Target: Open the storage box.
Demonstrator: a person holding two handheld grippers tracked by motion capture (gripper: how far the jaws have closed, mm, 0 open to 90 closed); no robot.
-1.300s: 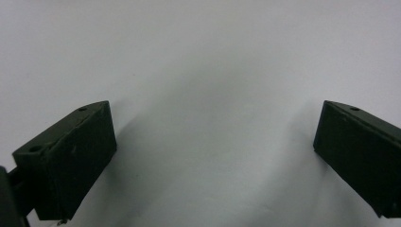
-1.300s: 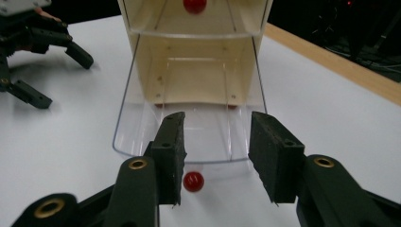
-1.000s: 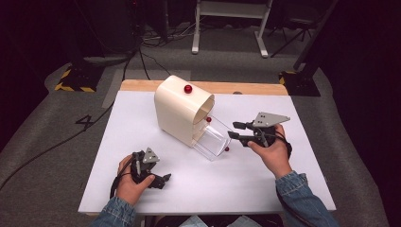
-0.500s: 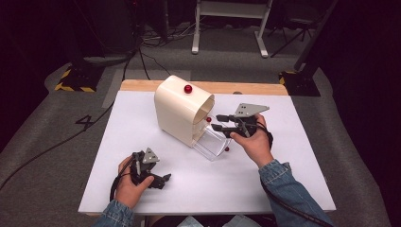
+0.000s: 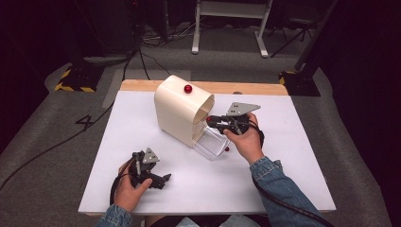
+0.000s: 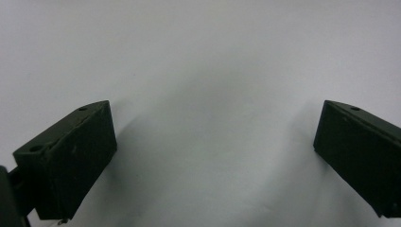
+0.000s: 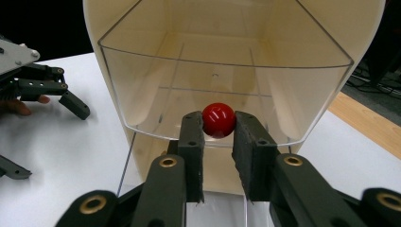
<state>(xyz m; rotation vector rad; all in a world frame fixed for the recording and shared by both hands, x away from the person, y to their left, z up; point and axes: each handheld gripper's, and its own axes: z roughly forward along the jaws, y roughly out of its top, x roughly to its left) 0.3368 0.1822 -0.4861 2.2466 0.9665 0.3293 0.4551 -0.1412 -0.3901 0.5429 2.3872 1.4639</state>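
Note:
A cream housing (image 5: pixel 177 111) stands on the white table (image 5: pixel 288 161) with a red knob (image 5: pixel 188 88) on top. A clear plastic drawer (image 5: pixel 213 144) sticks out of its open front toward the person. My right gripper (image 5: pixel 209 119) is at the housing's mouth, shut on a small red ball knob (image 7: pixel 219 119) at the upper rim of the clear drawer (image 7: pixel 227 80); the jaws of the right gripper (image 7: pixel 218 125) press it from both sides. My left gripper (image 5: pixel 162 178) rests near the table's front left, jaws wide apart. In its own view the left gripper (image 6: pixel 215 137) has bare white surface between its jaws.
A wooden strip (image 5: pixel 246 88) runs along the table's far edge. Beyond it are grey floor, cables and a white frame's legs (image 5: pixel 227 28). A small red spot (image 5: pixel 227 149) shows by the drawer's near corner. My left gripper (image 7: pixel 52 90) sits left of the drawer.
My right gripper has moved left from the open table to the housing's mouth and now grips the red ball knob. The left gripper has stayed put.

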